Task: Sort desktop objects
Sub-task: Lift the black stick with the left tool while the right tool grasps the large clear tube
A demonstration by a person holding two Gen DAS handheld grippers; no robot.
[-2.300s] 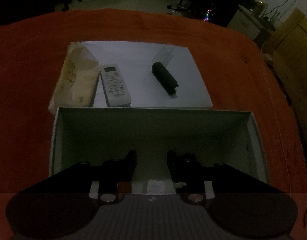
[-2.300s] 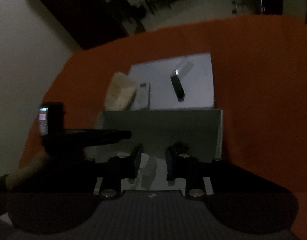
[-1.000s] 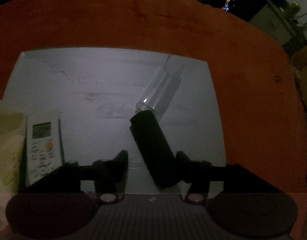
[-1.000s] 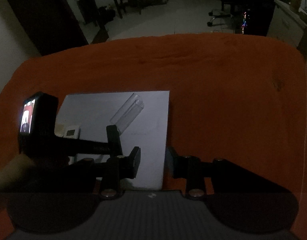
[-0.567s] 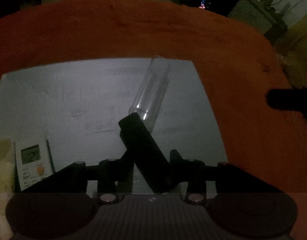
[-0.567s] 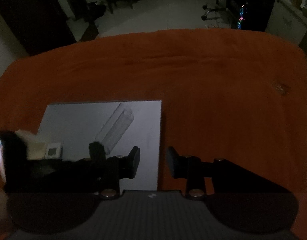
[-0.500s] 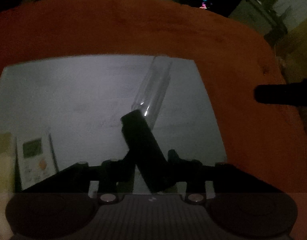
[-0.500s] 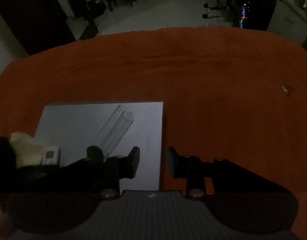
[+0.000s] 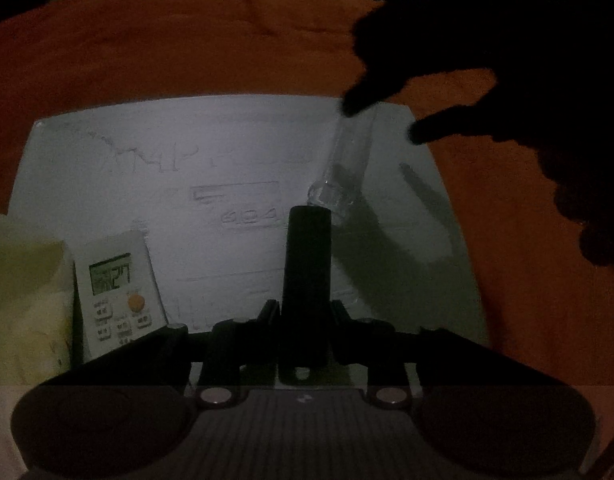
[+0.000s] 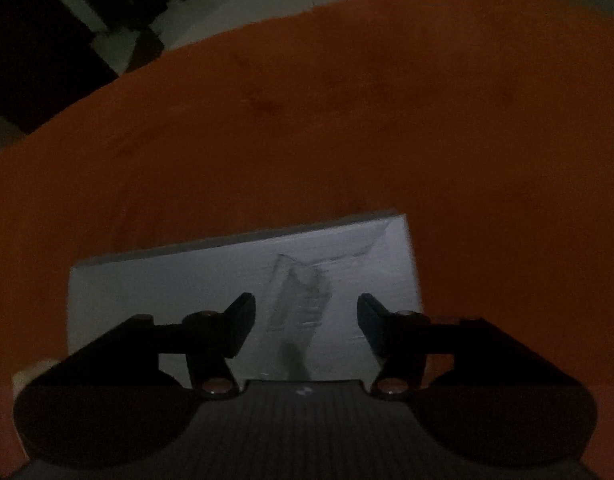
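My left gripper [image 9: 305, 312] is shut on a black cylinder [image 9: 309, 264] that sticks out forward between the fingers, above a white board [image 9: 187, 152]. A clear plastic tube [image 9: 347, 164] lies on the board just beyond the cylinder's tip. My right gripper [image 10: 306, 312] is open over that tube [image 10: 301, 296], with a finger on each side of it. In the left wrist view the right gripper [image 9: 383, 116] shows as a dark shape above the tube's far end.
A white remote with a lit display [image 9: 117, 292] and a pale yellow packet [image 9: 23, 300] lie at the board's left. The board [image 10: 167, 280] rests on an orange cloth [image 9: 187, 40]. The room beyond is dark.
My left gripper has closed on the black cylinder and straightened it. My right gripper has opened wider and moved left over the clear tube.
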